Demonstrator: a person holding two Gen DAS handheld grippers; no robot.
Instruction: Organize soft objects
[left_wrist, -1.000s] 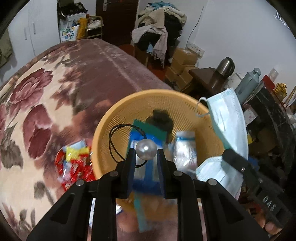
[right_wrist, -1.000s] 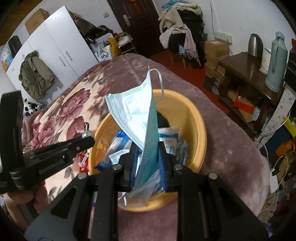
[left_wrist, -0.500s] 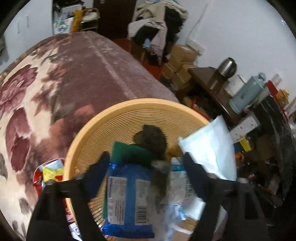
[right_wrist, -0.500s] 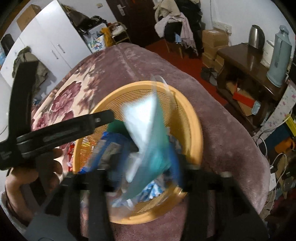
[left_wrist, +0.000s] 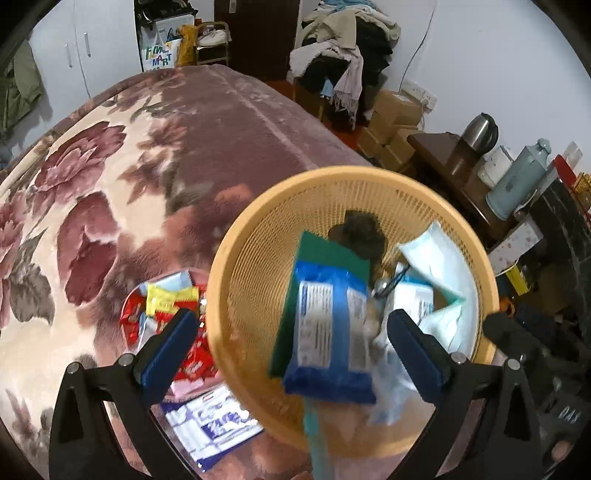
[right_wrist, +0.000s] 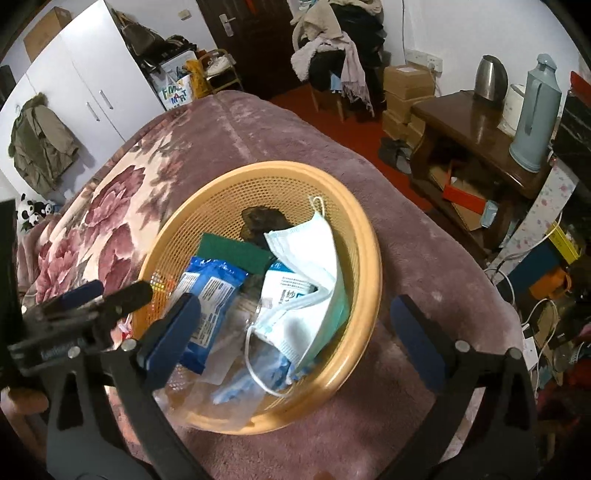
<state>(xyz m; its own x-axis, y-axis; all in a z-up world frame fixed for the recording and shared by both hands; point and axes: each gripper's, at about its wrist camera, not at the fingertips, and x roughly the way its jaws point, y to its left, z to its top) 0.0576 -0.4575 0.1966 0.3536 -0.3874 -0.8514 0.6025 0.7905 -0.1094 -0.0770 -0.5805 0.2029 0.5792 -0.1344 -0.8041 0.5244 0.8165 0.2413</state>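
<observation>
A round yellow basket (left_wrist: 236, 258) (right_wrist: 369, 266) sits on a floral bed. In it lie a face mask (right_wrist: 314, 280) (left_wrist: 439, 273), a blue wipes pack (left_wrist: 328, 328) (right_wrist: 210, 291), a green pad (left_wrist: 332, 254) (right_wrist: 229, 251), a dark fuzzy lump (right_wrist: 262, 221) (left_wrist: 358, 232), a white packet (right_wrist: 284, 291) and a pearl hair tie (left_wrist: 380, 284). My left gripper (left_wrist: 288, 343) is open and empty just above the basket. My right gripper (right_wrist: 295, 332) is open and empty over the basket's near side. The left gripper also shows in the right wrist view (right_wrist: 74, 310).
A red plate of wrapped sweets (left_wrist: 166, 306) and a white-blue packet (left_wrist: 214, 421) lie on the bed left of the basket. A wooden table (right_wrist: 476, 125) with a kettle (right_wrist: 489, 77) and a thermos (right_wrist: 535, 114) stands to the right.
Both grippers opened. The right one let go of the face mask, which dropped into the basket. The left one let go of the pearl hair tie, which now lies in the basket.
</observation>
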